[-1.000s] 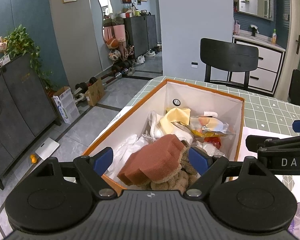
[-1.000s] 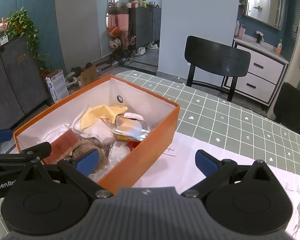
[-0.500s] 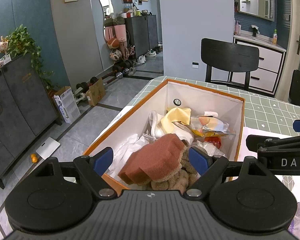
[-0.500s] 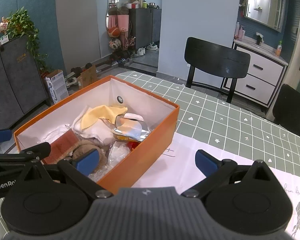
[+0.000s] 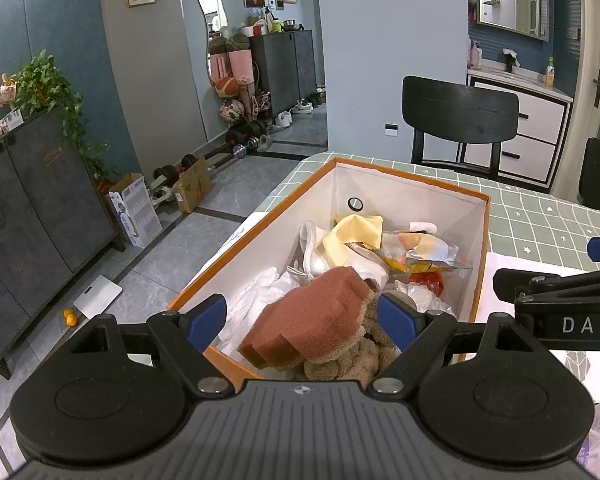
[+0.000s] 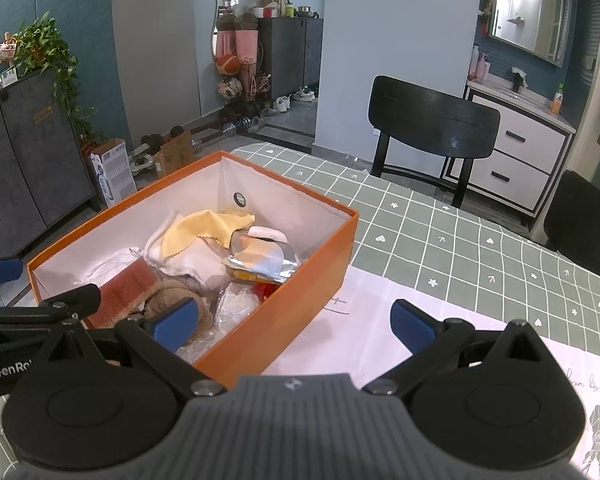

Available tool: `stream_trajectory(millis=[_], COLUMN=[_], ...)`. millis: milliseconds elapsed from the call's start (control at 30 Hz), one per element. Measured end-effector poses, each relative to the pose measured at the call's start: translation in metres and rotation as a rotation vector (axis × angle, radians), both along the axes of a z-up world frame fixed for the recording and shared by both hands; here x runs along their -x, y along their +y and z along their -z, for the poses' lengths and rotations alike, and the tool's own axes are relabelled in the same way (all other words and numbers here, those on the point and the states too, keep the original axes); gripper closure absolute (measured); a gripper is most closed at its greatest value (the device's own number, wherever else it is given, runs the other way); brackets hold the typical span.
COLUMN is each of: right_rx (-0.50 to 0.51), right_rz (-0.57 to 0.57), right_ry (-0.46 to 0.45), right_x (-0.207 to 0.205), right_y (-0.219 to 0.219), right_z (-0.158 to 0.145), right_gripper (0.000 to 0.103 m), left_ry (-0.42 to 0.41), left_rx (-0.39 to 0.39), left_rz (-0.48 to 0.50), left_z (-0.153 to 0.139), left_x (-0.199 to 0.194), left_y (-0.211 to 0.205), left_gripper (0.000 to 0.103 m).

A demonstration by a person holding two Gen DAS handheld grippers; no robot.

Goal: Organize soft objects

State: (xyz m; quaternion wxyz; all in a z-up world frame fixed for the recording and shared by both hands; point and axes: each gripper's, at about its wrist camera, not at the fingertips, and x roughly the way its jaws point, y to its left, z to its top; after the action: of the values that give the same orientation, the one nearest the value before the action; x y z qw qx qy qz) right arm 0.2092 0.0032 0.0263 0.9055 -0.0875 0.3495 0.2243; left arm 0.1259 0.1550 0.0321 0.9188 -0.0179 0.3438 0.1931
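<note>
An orange box with white walls stands on the green checked table. It holds a red-brown sponge on a brown plush, a yellow cloth, white cloths, a foil packet and clear plastic. My left gripper is open, above the box's near end, over the sponge, empty. My right gripper is open and empty, straddling the box's near right wall.
White paper lies on the table right of the box. A black chair stands behind the table, another at the right. The table's left edge drops to the floor, with cardboard boxes and dumbbells.
Both grippers have drifted very slightly. Nothing was taken hold of or let go, and the box contents lie as before.
</note>
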Motion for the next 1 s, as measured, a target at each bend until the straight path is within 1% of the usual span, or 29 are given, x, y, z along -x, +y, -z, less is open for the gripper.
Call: stream_trajectory(millis=[1000], right_rx=[0.014], right_rz=[-0.005], right_ry=[-0.006], right_x=[-0.0003], right_y=[-0.0011], right_z=[-0.0008], right_gripper=[0.003], left_ry=[0.005], left_rx=[-0.005], left_rz=[-0.006], left_z=[0.0008], left_x=[0.0028], left_y=[-0.0002], left_gripper=[0.003])
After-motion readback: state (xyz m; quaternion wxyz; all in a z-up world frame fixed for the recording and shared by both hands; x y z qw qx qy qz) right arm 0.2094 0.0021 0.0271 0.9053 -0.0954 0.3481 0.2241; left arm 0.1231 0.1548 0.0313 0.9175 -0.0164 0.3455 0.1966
